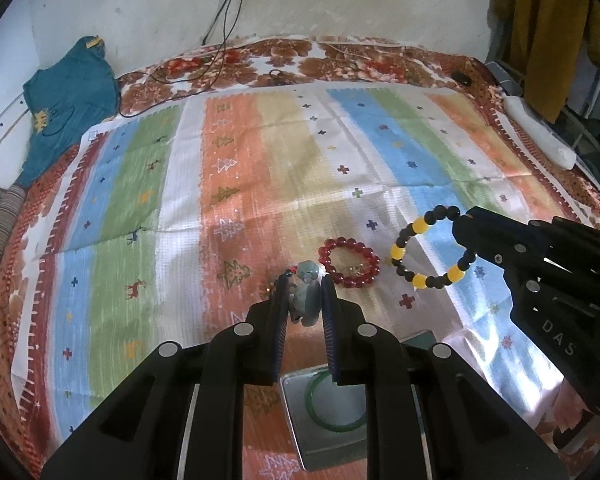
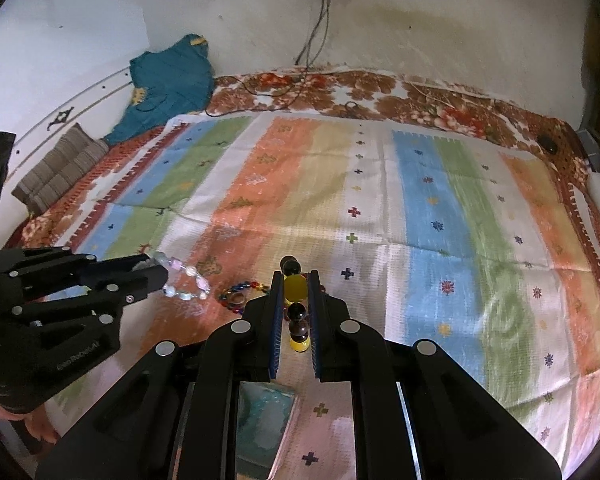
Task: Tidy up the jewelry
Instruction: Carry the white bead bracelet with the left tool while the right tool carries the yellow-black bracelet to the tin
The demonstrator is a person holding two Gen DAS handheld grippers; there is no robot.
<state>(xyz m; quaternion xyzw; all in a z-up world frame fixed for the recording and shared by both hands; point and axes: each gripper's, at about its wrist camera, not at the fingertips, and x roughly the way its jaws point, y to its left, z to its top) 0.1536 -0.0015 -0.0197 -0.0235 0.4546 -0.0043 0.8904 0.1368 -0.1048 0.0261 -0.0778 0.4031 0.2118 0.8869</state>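
Between left gripper (image 1: 305, 282) fingers: pale bead bracelet (image 1: 306, 298), clamped. Right gripper (image 2: 296, 280) fingers pinch black-and-yellow bracelet (image 1: 428, 248). Red bracelet (image 1: 349, 262) on bed beyond.

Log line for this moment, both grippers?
left gripper: shut on pale bead bracelet | right gripper: shut on black-yellow bracelet | red bracelet: on cloth

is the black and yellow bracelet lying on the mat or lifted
Lifted: the black and yellow bracelet hangs clamped in the right gripper, above the striped mat.

Glossy red glass-like bead bracelet (image 1: 349, 266), shiny metal tin (image 1: 326, 420), woven matt striped cloth (image 1: 260, 168), matt black plastic tongs (image 1: 306, 296)
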